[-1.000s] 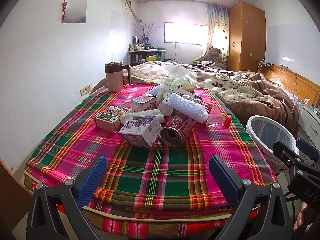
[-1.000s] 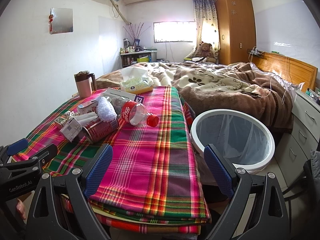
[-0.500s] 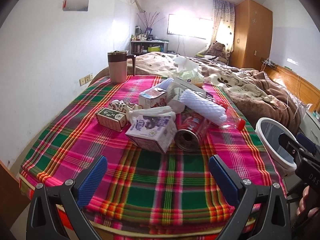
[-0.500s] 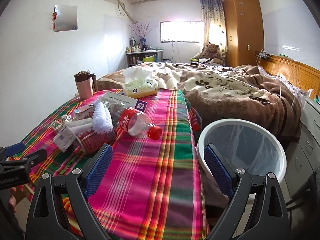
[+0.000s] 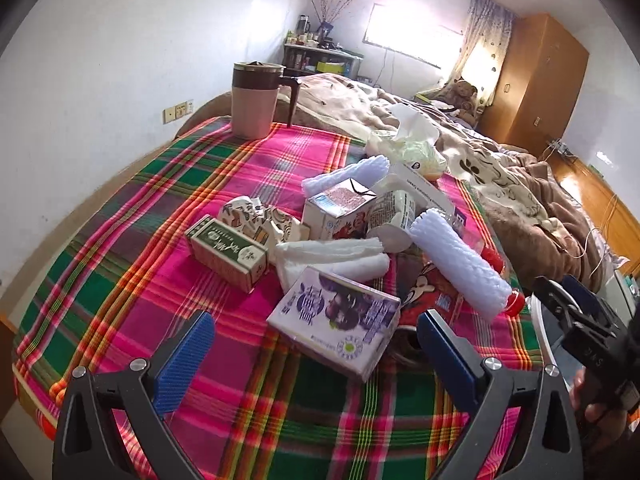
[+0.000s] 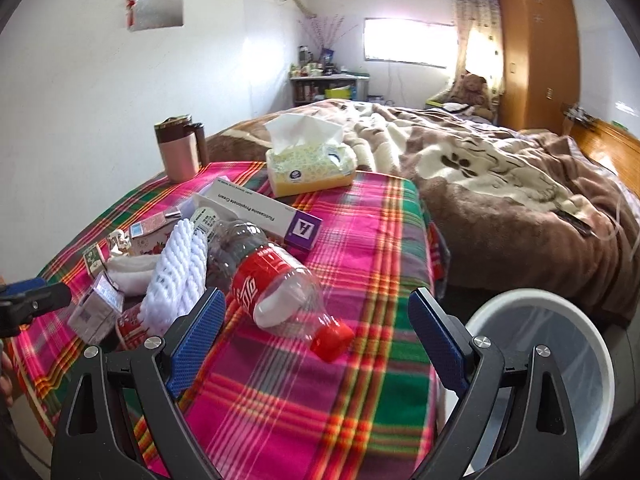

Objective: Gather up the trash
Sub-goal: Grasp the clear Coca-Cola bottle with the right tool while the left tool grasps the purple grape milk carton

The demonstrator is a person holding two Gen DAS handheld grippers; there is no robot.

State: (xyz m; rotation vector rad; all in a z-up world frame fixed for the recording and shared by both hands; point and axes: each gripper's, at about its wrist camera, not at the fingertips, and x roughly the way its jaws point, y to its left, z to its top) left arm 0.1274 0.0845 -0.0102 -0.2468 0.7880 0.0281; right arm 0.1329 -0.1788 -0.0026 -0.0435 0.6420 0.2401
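Observation:
A heap of trash lies on the plaid cloth (image 5: 120,280): a purple carton (image 5: 334,322), a green box (image 5: 226,252), white foam sleeves (image 5: 456,266), a red can (image 5: 430,300) and a pink-topped carton (image 5: 340,210). My left gripper (image 5: 316,360) is open just in front of the purple carton. In the right wrist view a clear cola bottle (image 6: 276,280) with a red cap lies between the fingers of my open right gripper (image 6: 316,338). The white bin (image 6: 548,380) with a clear liner stands low at the right.
A pink lidded jug (image 5: 256,100) stands at the cloth's far corner. A tissue box (image 6: 310,164) and a long white-purple cream box (image 6: 264,212) lie behind the heap. A bed with a brown blanket (image 6: 500,184) fills the right side. A hand (image 5: 596,404) holds the right gripper.
Both grippers have moved forward and down toward the heap. The purple carton and the cola bottle now sit much closer to the open fingers. Nothing has been picked up.

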